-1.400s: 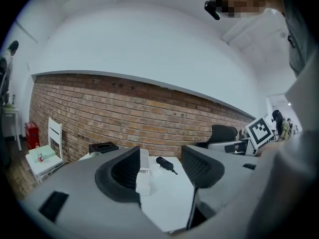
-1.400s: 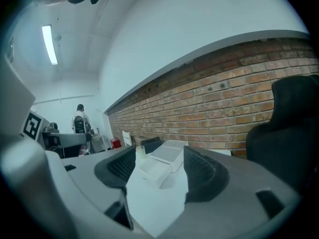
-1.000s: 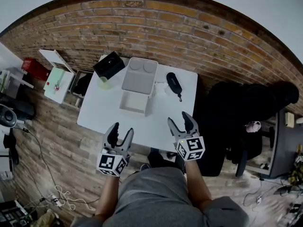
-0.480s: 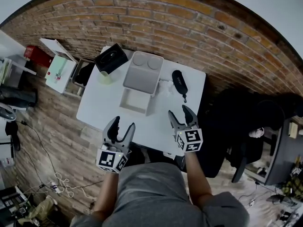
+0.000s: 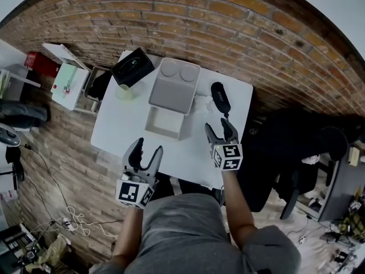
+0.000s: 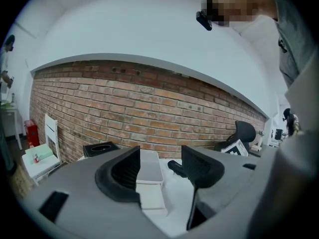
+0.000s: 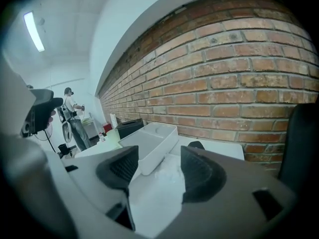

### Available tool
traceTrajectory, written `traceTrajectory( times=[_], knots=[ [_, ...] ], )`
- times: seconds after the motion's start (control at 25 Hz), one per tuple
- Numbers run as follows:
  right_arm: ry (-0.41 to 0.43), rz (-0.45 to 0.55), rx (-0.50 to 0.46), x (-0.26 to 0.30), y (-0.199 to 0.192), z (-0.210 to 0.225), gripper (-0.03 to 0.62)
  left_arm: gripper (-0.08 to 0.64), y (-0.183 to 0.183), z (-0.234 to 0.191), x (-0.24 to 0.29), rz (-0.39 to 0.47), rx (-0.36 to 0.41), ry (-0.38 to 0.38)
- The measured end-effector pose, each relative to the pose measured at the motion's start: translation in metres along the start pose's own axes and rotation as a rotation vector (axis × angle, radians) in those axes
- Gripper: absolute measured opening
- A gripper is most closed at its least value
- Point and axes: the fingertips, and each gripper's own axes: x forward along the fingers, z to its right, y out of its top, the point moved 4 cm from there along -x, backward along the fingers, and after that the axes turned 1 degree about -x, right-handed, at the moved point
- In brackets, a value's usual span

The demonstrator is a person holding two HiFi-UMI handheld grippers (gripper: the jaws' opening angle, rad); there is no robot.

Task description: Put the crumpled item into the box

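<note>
Right gripper (image 5: 218, 128) has advanced over the white table (image 5: 122, 124) beside the brick wall (image 7: 239, 83), jaws apart, empty.

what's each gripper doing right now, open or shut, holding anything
Left gripper: open, nothing between its jaws.
Right gripper: open, holding nothing; the crumpled item lies ahead of it, untouched.
</note>
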Motion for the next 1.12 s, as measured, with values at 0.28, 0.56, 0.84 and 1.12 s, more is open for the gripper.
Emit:
traceTrajectory(
  times=[0.28,0.56,0.84,1.12],
  knots=[
    [-0.018,-0.057,0.007,0.042,-0.037,0.015,0.253,0.247,-0.011,-0.001,0.003,-0.011,-0.029,-0.014],
    [-0.033,-0.126,0.010,0.073,-0.063,0.035,0.213,0.247,-0.014,-0.007,0.007,-0.015,-0.040,-0.003],
    [-0.033,-0.200,-0.002,0.095,-0.088,0.039,0.195,0.247,-0.021,-0.008,0.005,-0.032,-0.053,0.000],
    [-0.028,-0.230,-0.015,0.108,-0.096,0.042,0.186,0.247,-0.025,-0.008,0.008,-0.033,-0.057,0.001]
  ],
)
